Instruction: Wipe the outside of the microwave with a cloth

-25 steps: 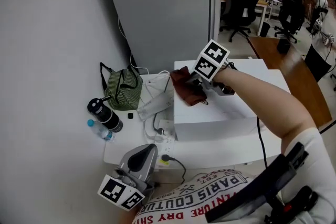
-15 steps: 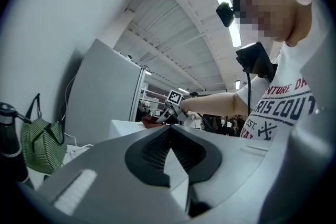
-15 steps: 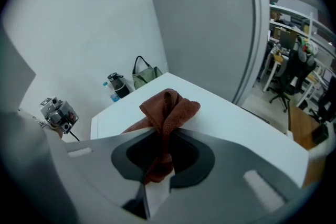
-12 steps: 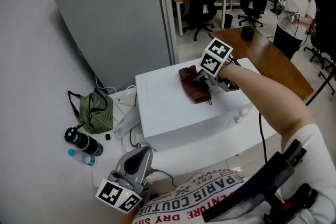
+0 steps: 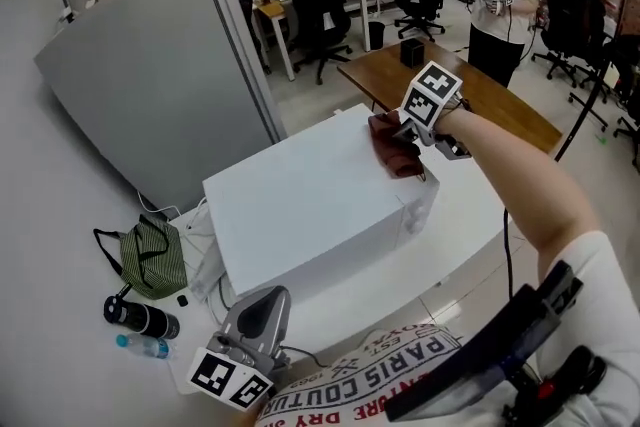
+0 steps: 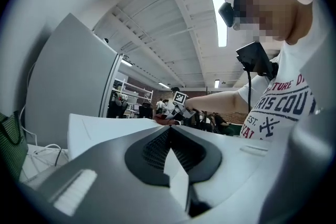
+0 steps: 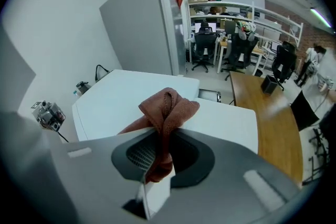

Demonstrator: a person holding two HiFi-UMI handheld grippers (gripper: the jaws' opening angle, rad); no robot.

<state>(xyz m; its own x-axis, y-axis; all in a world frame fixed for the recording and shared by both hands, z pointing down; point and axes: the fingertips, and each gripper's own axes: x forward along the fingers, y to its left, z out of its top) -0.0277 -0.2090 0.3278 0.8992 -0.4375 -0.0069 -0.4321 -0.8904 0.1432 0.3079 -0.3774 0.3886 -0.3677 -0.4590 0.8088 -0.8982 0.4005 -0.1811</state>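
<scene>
The white microwave (image 5: 300,205) stands on a white table, its top facing me. My right gripper (image 5: 406,139) is shut on a red-brown cloth (image 5: 393,145), which rests on the far right edge of the microwave's top. In the right gripper view the cloth (image 7: 167,110) bunches up between the jaws of the right gripper (image 7: 164,136), above the microwave's top (image 7: 113,97). My left gripper (image 5: 262,307) hangs low near my body, shut with nothing in it. In the left gripper view, its closed jaws (image 6: 169,131) point toward the microwave (image 6: 97,128).
A green bag (image 5: 150,257), a black bottle (image 5: 140,318) and a water bottle (image 5: 148,346) lie left of the microwave. A grey partition (image 5: 160,85) stands behind. A wooden table (image 5: 480,105), office chairs (image 5: 320,5) and a standing person (image 5: 505,0) are beyond.
My right gripper has slid the cloth across the microwave's top from its left rear corner to its right edge. My head has turned right. The left gripper has stayed low.
</scene>
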